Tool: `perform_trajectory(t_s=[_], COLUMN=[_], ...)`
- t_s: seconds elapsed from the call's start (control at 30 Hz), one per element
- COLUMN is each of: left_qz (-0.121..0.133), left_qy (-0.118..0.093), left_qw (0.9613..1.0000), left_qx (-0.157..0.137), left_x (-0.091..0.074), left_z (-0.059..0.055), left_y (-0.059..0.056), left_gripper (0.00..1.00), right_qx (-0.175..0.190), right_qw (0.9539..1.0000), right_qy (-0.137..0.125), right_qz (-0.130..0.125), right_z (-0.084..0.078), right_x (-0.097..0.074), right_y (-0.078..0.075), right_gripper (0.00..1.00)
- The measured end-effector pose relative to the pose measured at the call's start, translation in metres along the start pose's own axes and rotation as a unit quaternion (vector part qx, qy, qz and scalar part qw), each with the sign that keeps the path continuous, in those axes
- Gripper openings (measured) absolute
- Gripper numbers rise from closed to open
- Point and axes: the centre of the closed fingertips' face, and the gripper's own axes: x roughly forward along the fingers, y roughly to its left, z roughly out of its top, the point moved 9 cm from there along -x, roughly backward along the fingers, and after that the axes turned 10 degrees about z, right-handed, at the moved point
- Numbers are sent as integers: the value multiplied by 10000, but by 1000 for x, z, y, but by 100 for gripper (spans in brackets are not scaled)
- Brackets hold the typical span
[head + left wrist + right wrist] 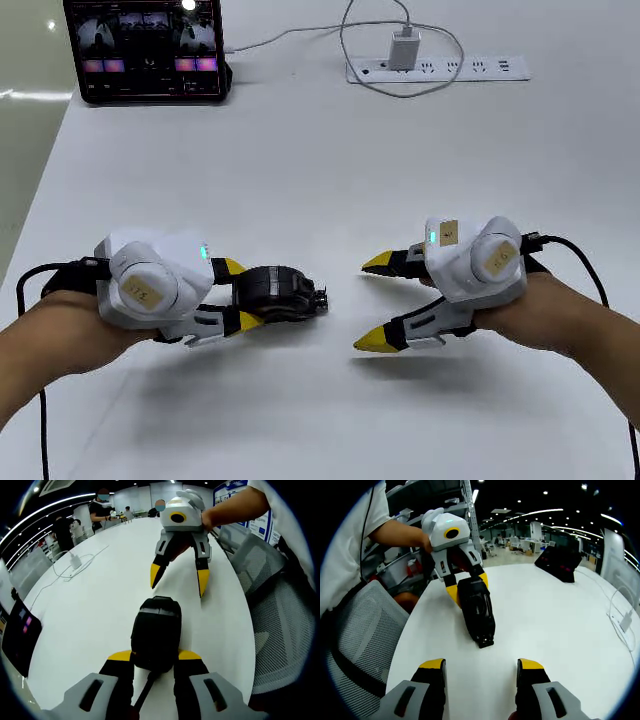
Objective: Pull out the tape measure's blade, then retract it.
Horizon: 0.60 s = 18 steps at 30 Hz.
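Right, the left claw [241,293] pinches the black tape measure [282,292] by its rear end, the case lying on the white surface [300,160] toward its near edge. The right claw [372,302] faces it, spread wide, near but not touching.

Open-plan office or lab: long white table [300,160], mesh chair [365,625], metal shelving [468,500], rows of ceiling lights [540,512].

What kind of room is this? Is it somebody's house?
Probably a big open office or lab, not a house: there is a long white table, a mesh office chair, and rows of ceiling lights stretching far back.
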Motion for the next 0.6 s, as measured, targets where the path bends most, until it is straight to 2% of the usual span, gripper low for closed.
perform_trajectory(t_s=[0.37,0.6], left_qz=[-21,-43], left_qy=[9,-11], left_qw=[9999,9998], left_qx=[137,175], left_x=[-1,-2], left_z=[1,0], left_y=[1,2], left_gripper=[25,25], right_qx=[-214,-340], right_qw=[9997,9994], right_qy=[78,71], right_qz=[75,94], right_z=[3,5], right_x=[12,15], right_y=[-4,-6], right_gripper=[48,40])
